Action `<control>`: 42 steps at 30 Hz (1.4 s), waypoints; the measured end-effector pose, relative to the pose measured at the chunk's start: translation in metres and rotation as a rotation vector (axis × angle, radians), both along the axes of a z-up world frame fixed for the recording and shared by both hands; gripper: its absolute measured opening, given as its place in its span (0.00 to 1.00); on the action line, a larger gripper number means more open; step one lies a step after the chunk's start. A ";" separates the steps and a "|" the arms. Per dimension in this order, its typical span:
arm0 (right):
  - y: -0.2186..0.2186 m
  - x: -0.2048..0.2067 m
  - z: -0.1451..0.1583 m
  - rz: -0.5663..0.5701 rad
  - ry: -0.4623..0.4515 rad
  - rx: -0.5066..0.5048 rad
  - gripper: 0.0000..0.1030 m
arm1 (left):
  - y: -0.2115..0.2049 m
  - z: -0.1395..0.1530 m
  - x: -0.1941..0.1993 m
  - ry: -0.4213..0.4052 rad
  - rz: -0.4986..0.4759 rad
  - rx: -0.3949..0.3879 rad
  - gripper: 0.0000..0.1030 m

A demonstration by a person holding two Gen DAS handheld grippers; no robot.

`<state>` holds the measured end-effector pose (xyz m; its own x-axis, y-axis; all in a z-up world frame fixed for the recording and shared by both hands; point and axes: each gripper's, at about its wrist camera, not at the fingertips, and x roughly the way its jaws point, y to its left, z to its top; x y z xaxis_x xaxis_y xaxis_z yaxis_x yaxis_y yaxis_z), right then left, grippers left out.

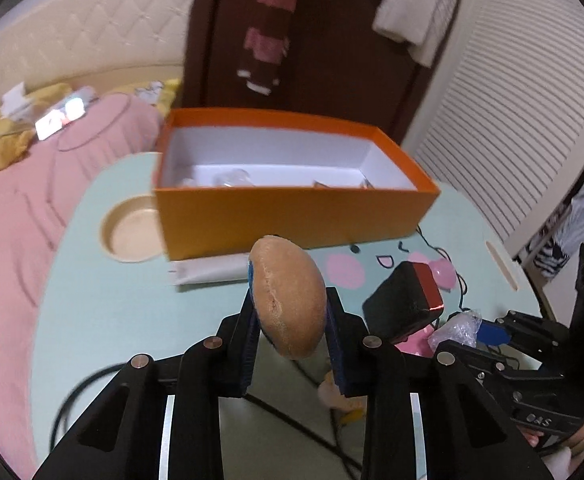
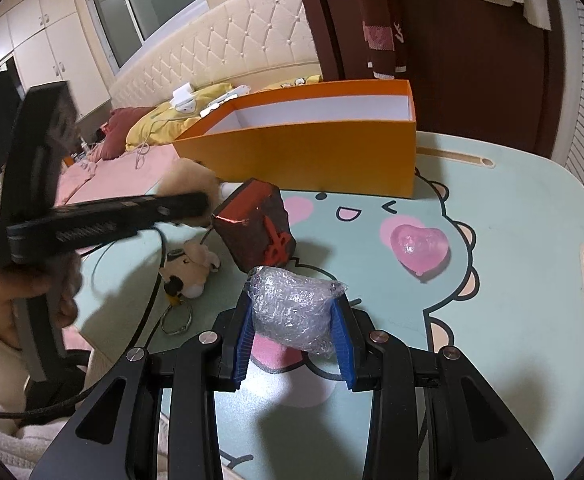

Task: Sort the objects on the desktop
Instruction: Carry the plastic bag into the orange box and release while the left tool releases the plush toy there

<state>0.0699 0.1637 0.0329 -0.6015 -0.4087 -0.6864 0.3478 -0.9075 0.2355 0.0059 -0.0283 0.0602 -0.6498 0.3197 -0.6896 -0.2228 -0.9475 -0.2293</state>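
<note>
Mid-task. Left gripper (image 1: 292, 320) is clamped on a tan bun-shaped item (image 1: 288, 300), held up in the air short of the orange box (image 1: 292, 216) at the desk's far edge. Right gripper (image 2: 293, 332) is closed around a bubble-wrap bundle (image 2: 292, 308), near the desk's near edge. Box already holds at least 2 small items, too blurred to name. Left on the desk (image 2: 511, 208): black-red block (image 2: 258, 228), pink heart (image 2: 419, 248), plush keychain (image 2: 190, 268), white tube (image 1: 208, 272). Roughly half done, I'd say.
</note>
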 end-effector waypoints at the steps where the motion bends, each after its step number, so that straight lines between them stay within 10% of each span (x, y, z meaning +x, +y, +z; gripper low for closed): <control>1: -0.001 0.000 0.001 0.000 0.003 0.002 0.35 | -0.005 0.003 0.002 0.009 0.013 0.000 0.28; 19: -0.002 -0.035 0.054 -0.017 0.139 0.014 0.35 | -0.006 0.056 -0.029 0.151 -0.007 -0.041 0.28; 36: -0.017 -0.138 0.046 -0.035 0.071 0.051 0.36 | 0.013 0.033 -0.102 0.067 -0.021 -0.050 0.30; 39: -0.018 -0.146 0.042 -0.034 0.056 0.042 0.40 | 0.010 0.030 -0.103 0.063 0.006 -0.033 0.57; 42: -0.016 -0.149 0.040 -0.048 0.042 0.009 0.70 | 0.003 0.031 -0.099 0.088 0.043 0.014 0.73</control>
